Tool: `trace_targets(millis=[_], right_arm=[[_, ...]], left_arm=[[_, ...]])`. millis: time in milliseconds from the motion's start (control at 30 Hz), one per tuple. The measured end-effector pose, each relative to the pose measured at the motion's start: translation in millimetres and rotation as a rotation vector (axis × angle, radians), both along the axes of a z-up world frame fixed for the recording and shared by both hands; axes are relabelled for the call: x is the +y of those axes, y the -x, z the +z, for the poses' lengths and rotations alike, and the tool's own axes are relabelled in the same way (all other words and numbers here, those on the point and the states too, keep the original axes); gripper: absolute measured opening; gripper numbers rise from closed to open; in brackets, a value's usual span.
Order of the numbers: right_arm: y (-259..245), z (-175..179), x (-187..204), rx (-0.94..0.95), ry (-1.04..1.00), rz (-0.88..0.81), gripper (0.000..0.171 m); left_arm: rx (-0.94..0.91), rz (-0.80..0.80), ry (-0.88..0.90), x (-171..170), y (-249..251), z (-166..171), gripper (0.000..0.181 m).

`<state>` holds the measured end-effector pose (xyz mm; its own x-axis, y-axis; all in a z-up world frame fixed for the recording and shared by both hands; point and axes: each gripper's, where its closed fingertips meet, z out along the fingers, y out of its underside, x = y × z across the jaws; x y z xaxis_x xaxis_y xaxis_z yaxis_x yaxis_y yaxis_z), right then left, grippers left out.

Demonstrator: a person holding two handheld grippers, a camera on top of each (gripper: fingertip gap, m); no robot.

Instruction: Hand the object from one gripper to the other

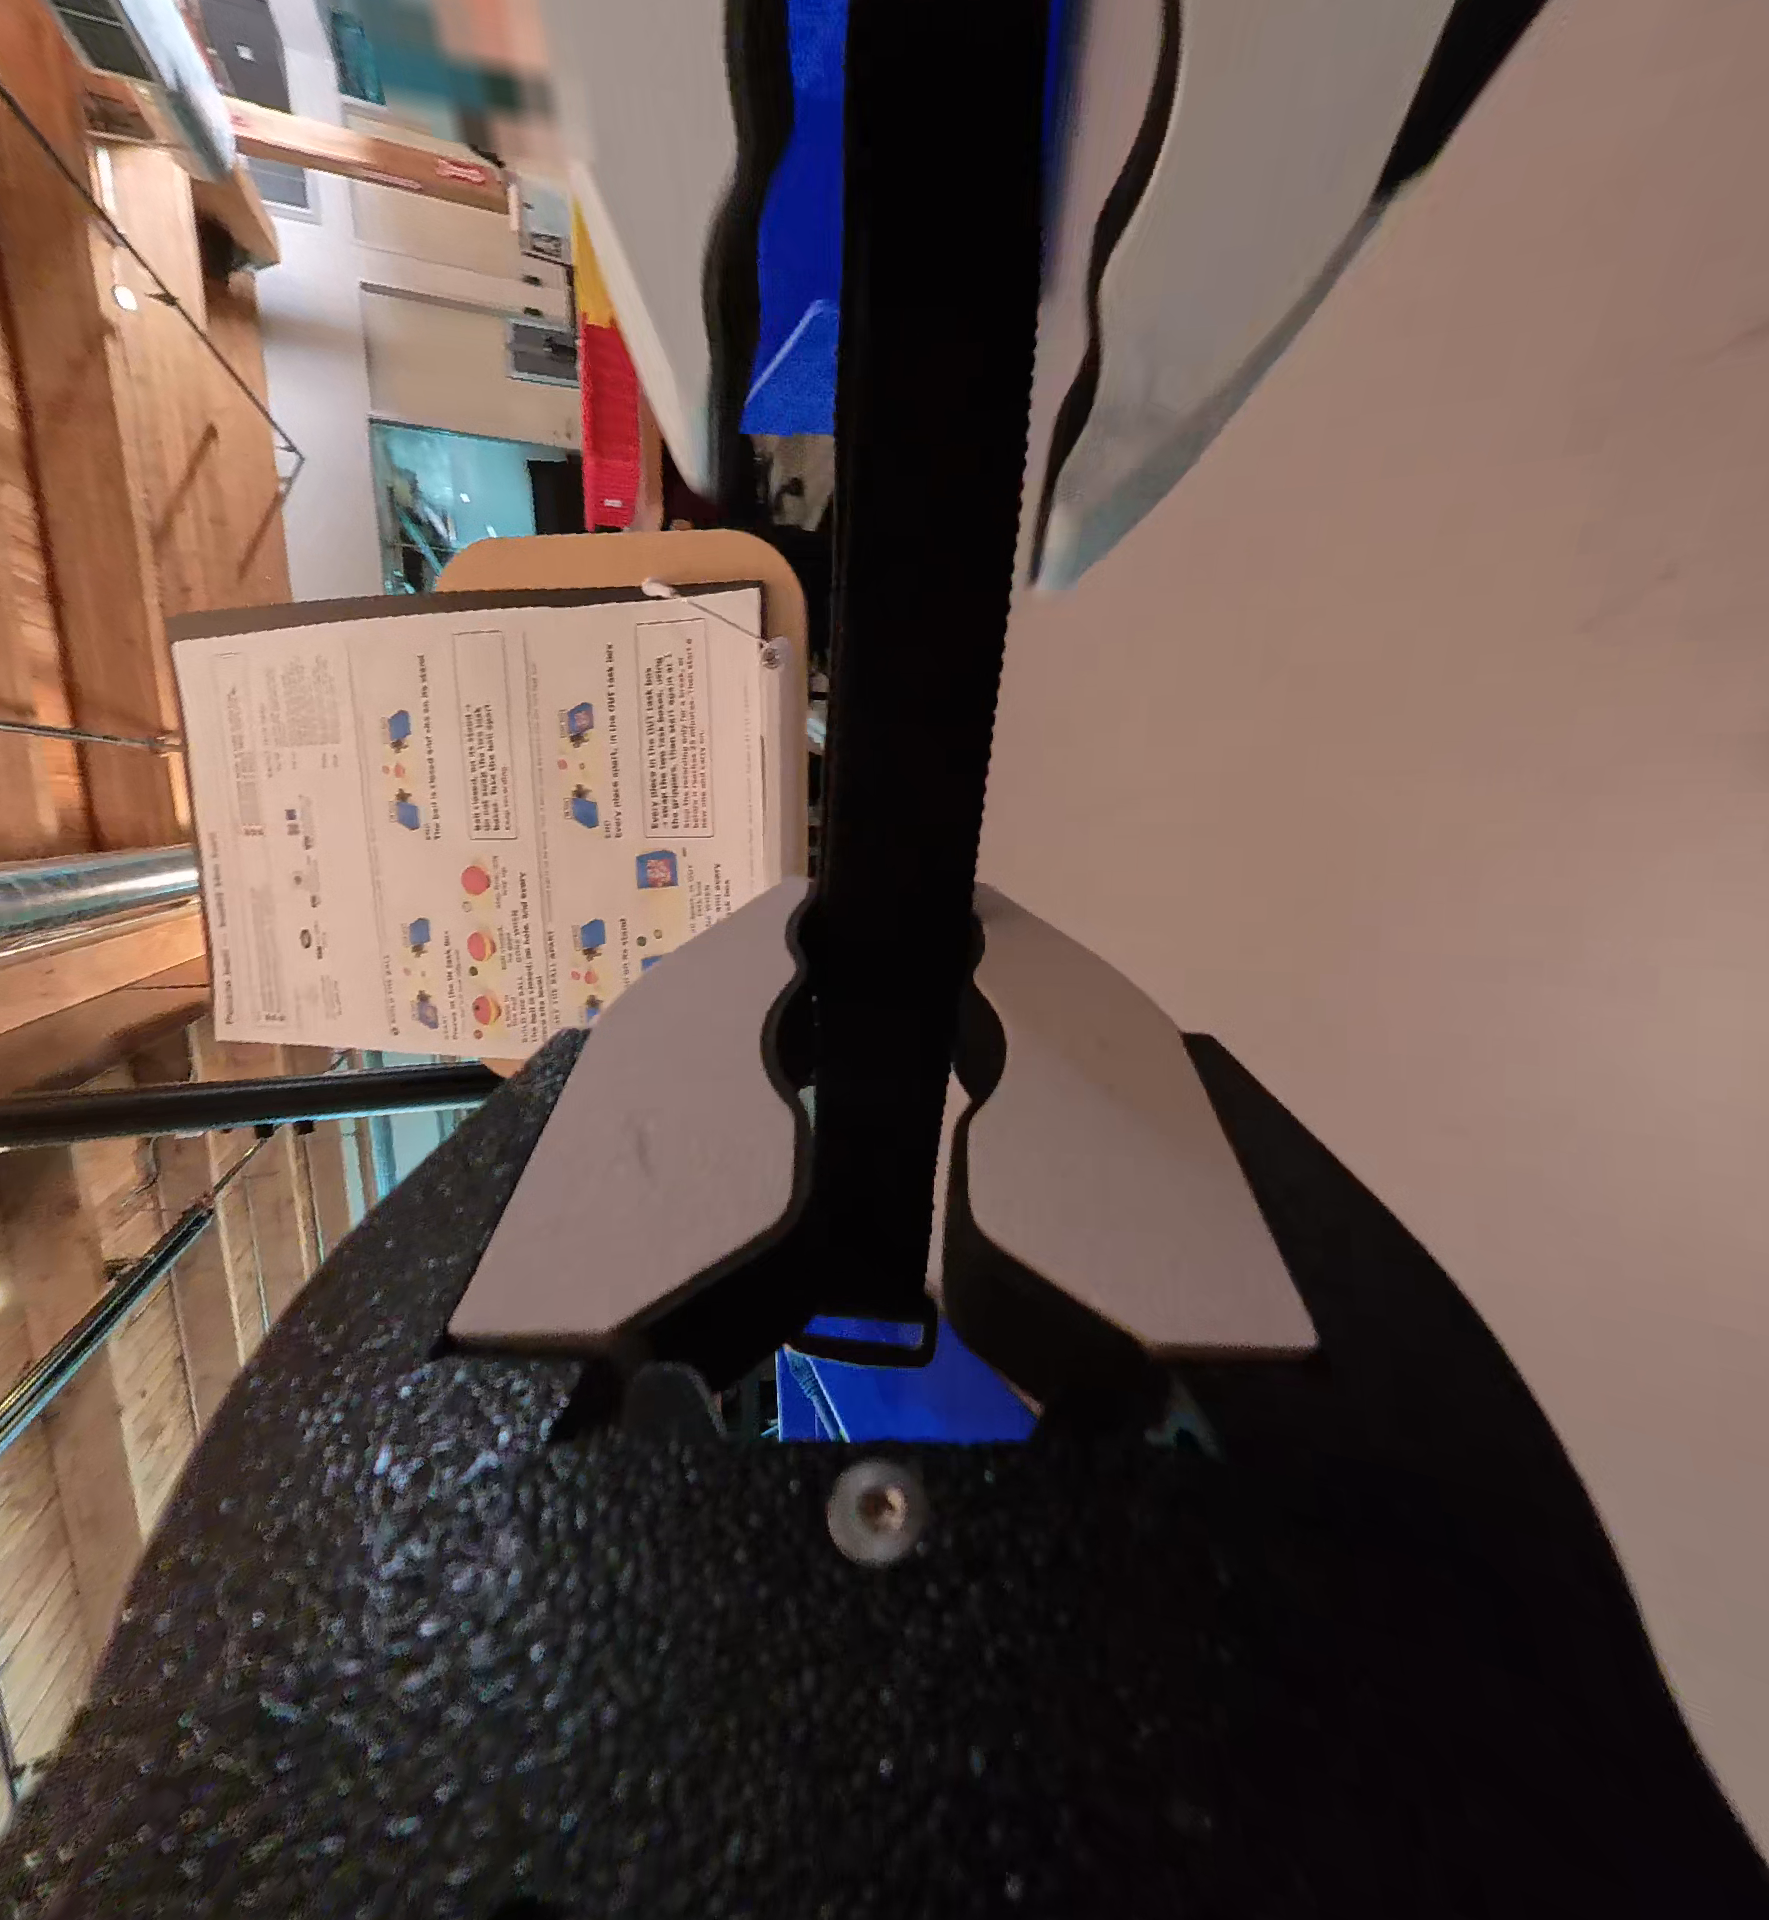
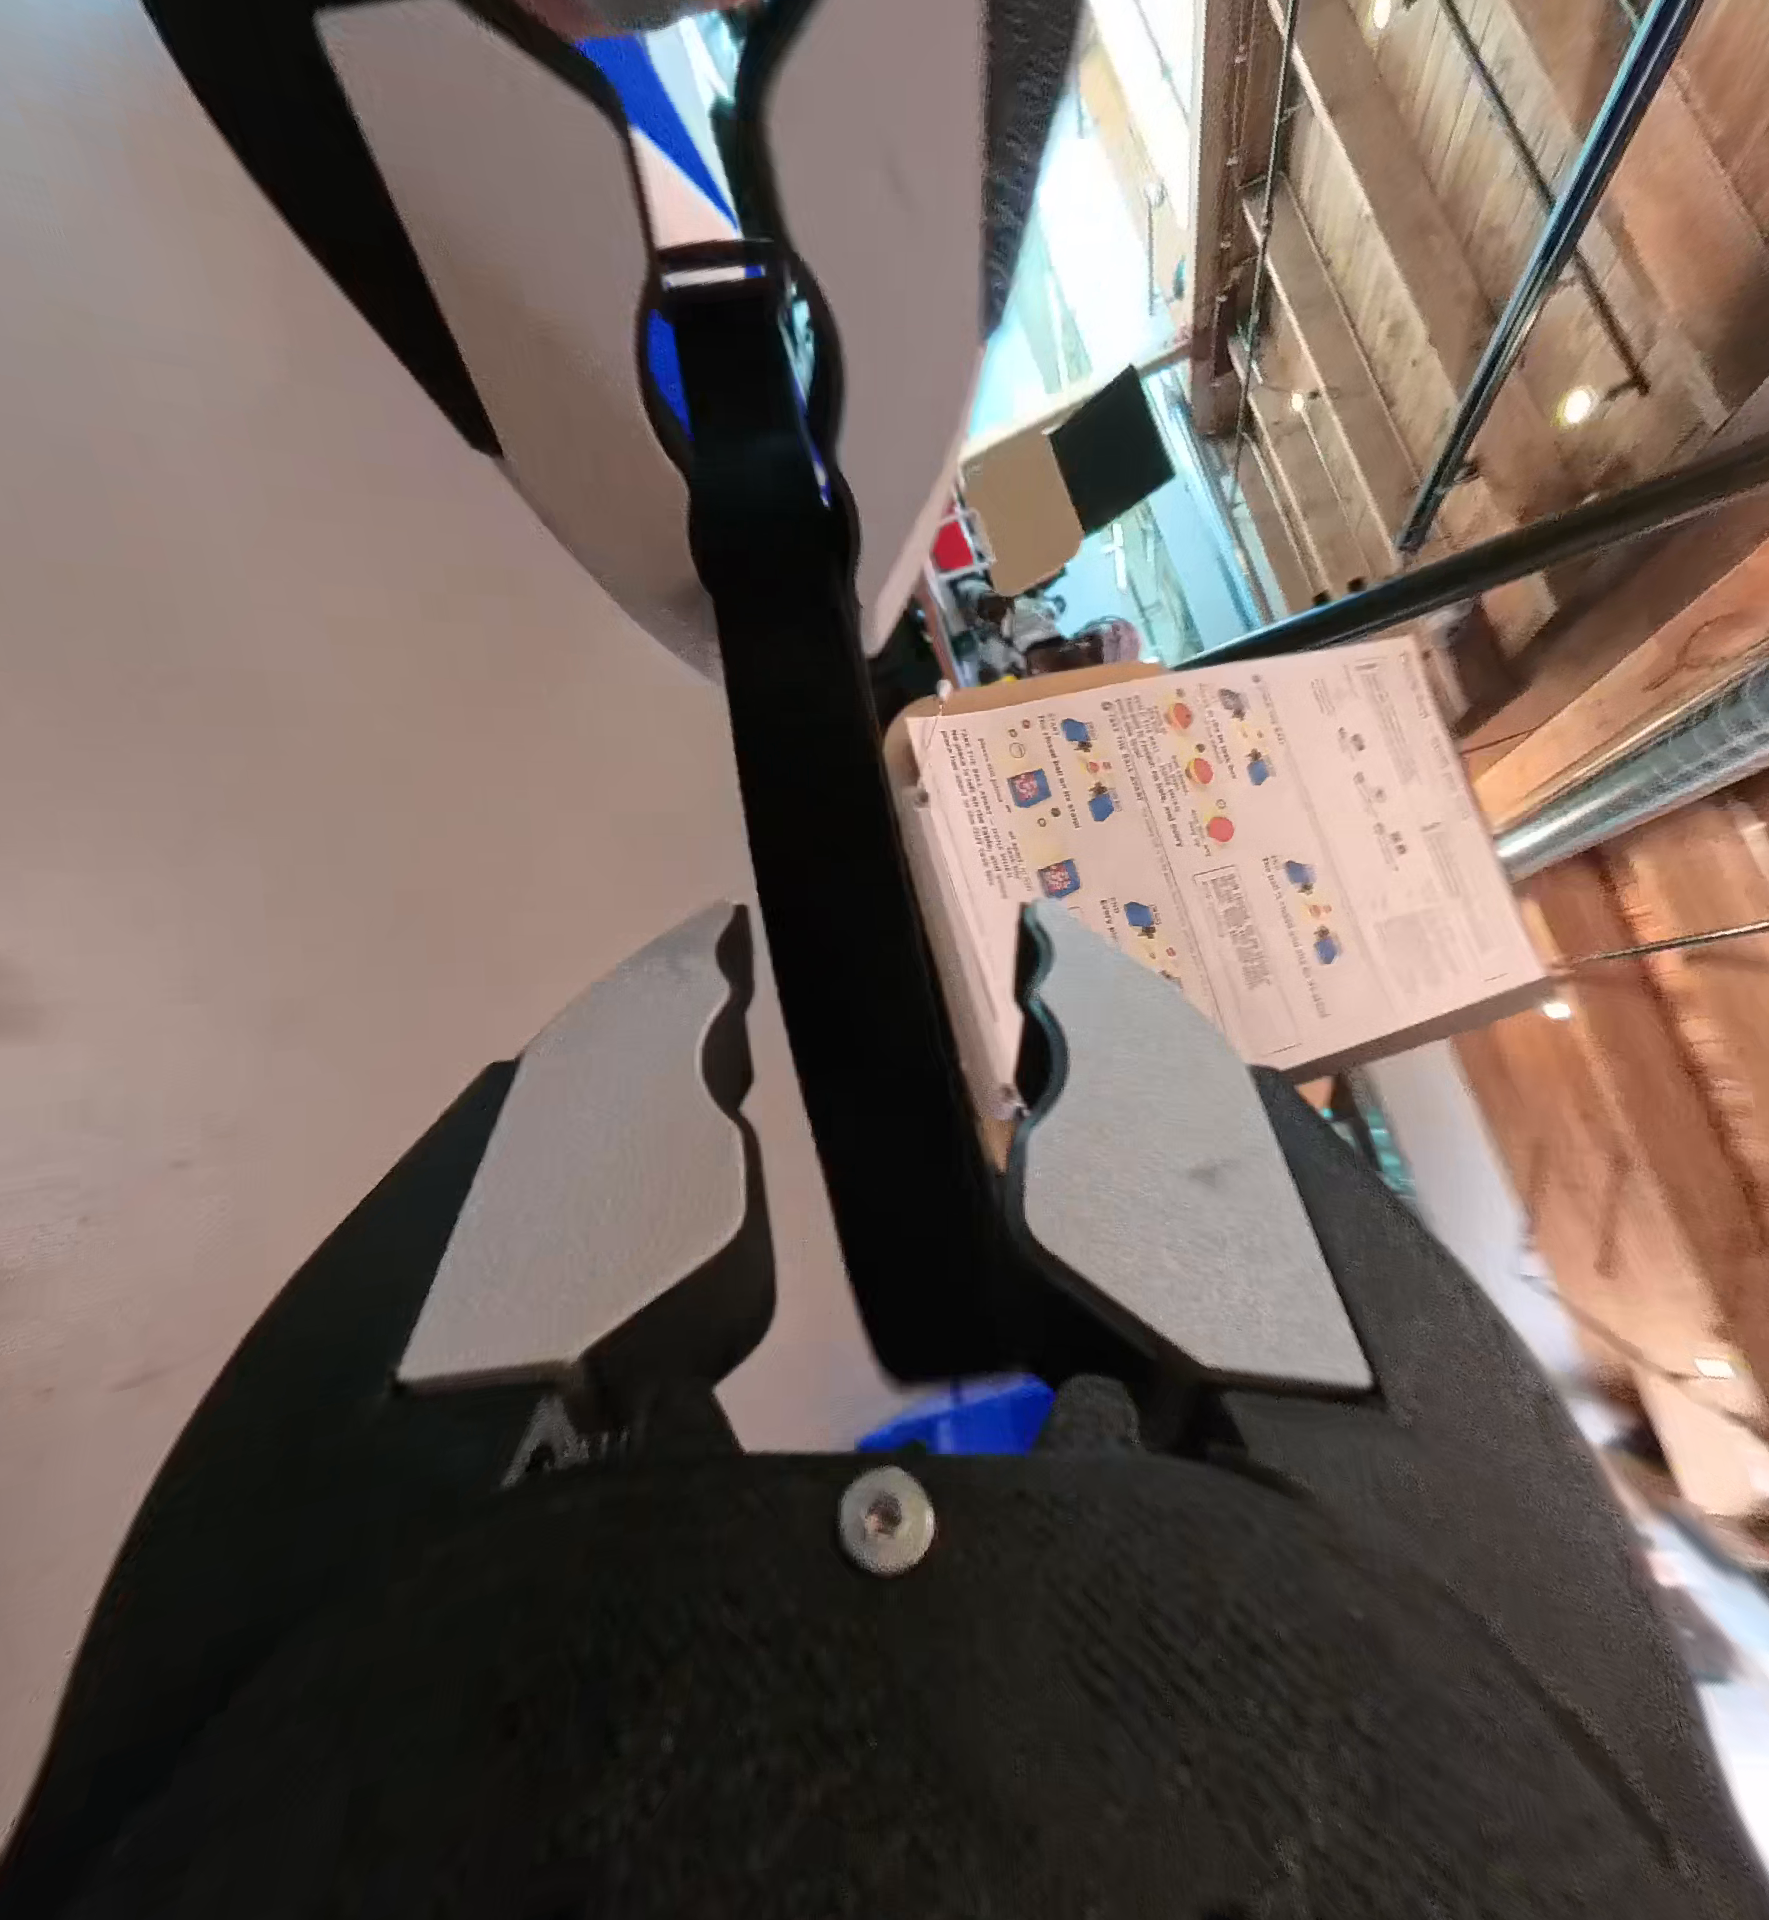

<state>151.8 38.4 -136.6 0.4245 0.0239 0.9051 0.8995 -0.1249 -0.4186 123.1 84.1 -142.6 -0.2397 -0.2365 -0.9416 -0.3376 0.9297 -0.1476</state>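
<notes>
Black webbing strap (image 1: 911, 727) is the task's thing, and it runs lengthwise between both pairs of fingers, stretched from one gripper to the other above the pale table (image 1: 1482, 831).

Nearest in your left wrist view, the left gripper (image 1: 885, 966) is pinching the strap: grey fingers (image 1: 651, 1122) pressed in on both edges, the buckle end (image 1: 864, 1335) sitting back near the palm. Risk here: if you let go before the other side bites, the strap drops onto the table, or swings, since it is limp webbing.

In your right wrist view, the right gripper (image 2: 885, 977) is spread. The strap passes down the middle with a clear gap on the left side and a narrower one on the right; I judge neither finger is touching it. Its free end reaches back near the palm. So the handover is not yet made: the receiving side has not bitten. Closing off-centre could catch only one edge and let the strap twist out. Pulling apart too early would tug it askew against the left pinch.

Farther out in the right view you see the left gripper's fingers clamped around the buckle end. Beyond that stands an instruction sheet on a board (image 2: 1223, 852), with blue bins (image 1: 807, 260) partly hidden behind the strap, then wooden walls (image 2: 1586, 260). Motion blur softens the far edges.
</notes>
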Motion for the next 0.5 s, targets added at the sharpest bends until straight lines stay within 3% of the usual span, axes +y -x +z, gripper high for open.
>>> trace_targets(millis=[33, 133, 233, 367, 500], right_arm=[[-3, 3, -4, 0.072, -0.004, 0.021, 0.054], [-15, 19, -22, 0.376, -0.084, 0.143, 0.073], [-25, 33, -38, 0.857, -0.161, 0.335, 0.085], [-23, 60, -44, 1.378, -0.283, 0.622, 0.085], [-16, 59, -28, 1.602, -0.261, 0.683, 0.074]], left_arm=[[-0.027, -0.003, 0.010, 3, 0, 4, 0.022], [-0.120, -0.024, 0.110, 9, 1, 19, 0.022], [-0.217, -0.088, 0.210, 4, 0, 32, 0.022], [-0.332, -0.134, 0.158, -2, -5, 38, 0.022], [-0.349, -0.135, 0.177, -7, -12, 28, 0.021]])
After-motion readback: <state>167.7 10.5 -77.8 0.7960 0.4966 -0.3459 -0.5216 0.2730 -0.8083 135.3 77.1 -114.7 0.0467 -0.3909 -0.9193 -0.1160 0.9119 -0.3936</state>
